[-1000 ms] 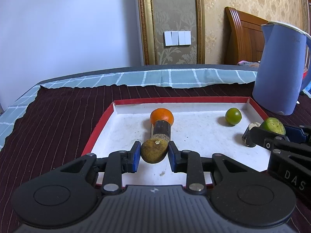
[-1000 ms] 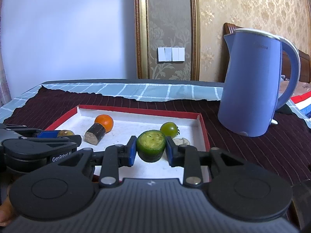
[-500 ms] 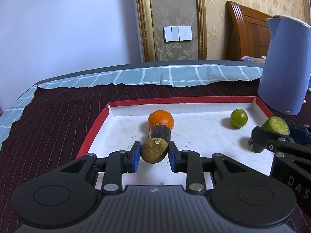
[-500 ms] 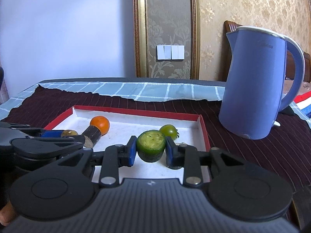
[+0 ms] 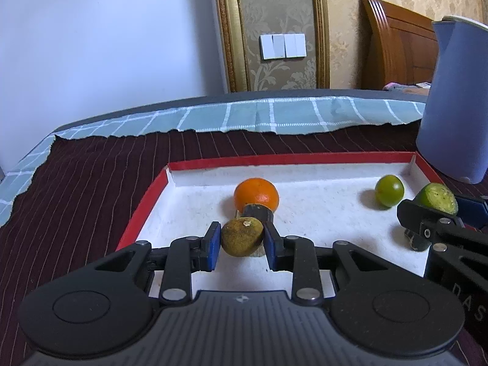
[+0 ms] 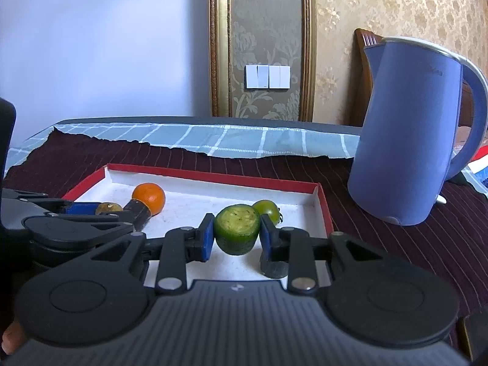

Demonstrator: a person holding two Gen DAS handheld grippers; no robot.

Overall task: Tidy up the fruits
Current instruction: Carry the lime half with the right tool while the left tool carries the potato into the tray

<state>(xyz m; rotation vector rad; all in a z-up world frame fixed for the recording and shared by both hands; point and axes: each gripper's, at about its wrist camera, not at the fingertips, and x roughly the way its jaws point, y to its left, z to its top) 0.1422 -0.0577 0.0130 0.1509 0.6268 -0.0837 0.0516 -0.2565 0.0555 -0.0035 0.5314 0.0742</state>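
Both tongs are loaded and hang over a red-edged white tray that sits on a dark striped cloth. The left tongs are clamped on a brownish-yellow fruit, low in the middle of the left wrist view, above the near part of the tray. Just behind it lie a dark stubby piece and an orange, the two touching. The right tongs are clamped on a cut green fruit, its pale cut face turned up and toward the camera, low in the middle of the right wrist view. A small green tomato rests in the tray behind it, toward the right wall, and another dark piece sits below the right-hand finger. A blue kettle stands off the tray at the right of the frame.

The step in hand looks like carrying both fruits in to set them down. Next, each should go lower over bare white floor, clear of the orange and the tomato, before the tongs let go; the round one may roll.
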